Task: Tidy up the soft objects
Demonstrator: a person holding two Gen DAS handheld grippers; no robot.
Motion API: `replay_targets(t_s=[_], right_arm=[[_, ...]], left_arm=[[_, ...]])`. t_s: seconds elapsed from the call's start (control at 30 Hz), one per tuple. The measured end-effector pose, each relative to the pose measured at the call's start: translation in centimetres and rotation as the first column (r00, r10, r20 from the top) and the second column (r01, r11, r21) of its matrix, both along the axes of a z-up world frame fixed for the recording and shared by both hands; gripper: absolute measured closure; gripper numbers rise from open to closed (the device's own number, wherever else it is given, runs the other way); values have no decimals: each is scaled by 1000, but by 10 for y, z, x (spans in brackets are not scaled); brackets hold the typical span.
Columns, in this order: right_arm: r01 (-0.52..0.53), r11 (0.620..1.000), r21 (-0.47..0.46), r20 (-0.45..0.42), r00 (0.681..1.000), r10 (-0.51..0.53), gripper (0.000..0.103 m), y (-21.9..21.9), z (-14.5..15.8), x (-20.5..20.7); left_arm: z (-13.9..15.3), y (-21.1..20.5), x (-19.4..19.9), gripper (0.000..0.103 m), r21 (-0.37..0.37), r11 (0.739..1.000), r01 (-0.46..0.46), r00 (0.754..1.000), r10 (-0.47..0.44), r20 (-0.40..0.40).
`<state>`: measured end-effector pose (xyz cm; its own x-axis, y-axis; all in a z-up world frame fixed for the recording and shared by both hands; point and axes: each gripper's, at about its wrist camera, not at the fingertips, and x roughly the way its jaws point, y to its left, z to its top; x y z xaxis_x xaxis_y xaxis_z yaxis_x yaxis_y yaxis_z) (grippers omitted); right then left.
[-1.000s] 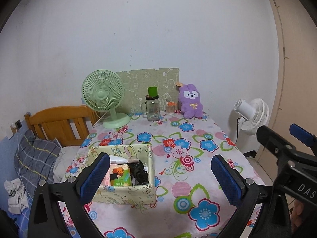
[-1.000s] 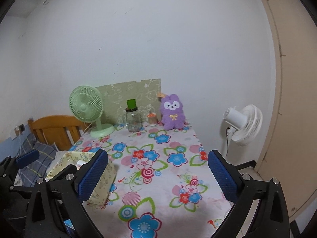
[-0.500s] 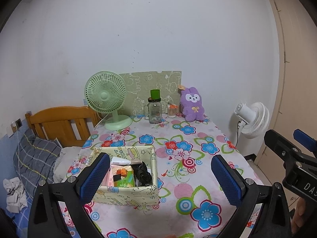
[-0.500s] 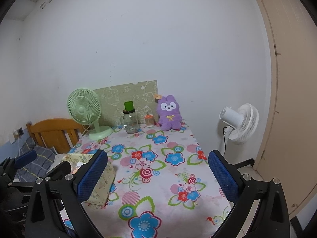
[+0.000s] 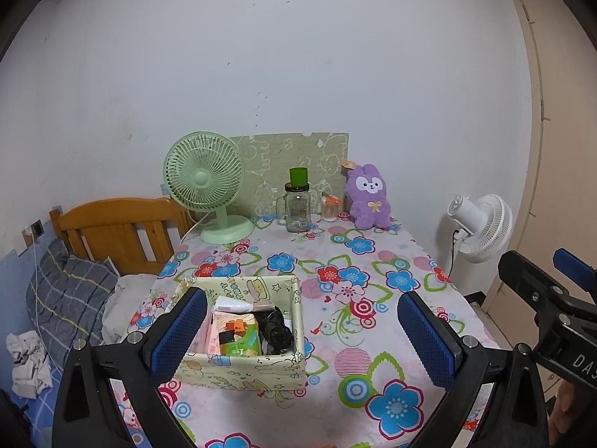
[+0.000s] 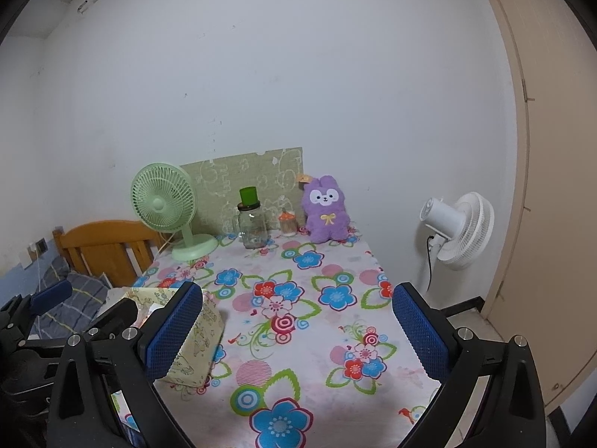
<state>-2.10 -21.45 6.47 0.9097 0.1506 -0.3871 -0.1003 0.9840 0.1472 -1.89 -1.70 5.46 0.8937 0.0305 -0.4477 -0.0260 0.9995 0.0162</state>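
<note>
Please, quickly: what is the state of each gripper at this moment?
Left gripper: open, holding nothing.
Right gripper: open, holding nothing.

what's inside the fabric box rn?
Inside the fabric box: a white folded item at the back, a pink-orange-green packet, and a crumpled black item. The left tool finger hides the left side; anything underneath is covered.

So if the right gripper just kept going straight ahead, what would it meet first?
Probably the bare tablecloth: the open right gripper points across it, with nothing between the fingers. Further on stands the plush at the wall, though depth is hard to judge.
</note>
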Motion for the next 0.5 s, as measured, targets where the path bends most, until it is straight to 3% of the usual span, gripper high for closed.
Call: replay_targets(t_s=[0.5], right_arm=[[-6,1000,8,-9,1000,6,0,4,-1,3]], left_arm=[[-1,0,2,0,-4,1000,4,1000,-4,-3]])
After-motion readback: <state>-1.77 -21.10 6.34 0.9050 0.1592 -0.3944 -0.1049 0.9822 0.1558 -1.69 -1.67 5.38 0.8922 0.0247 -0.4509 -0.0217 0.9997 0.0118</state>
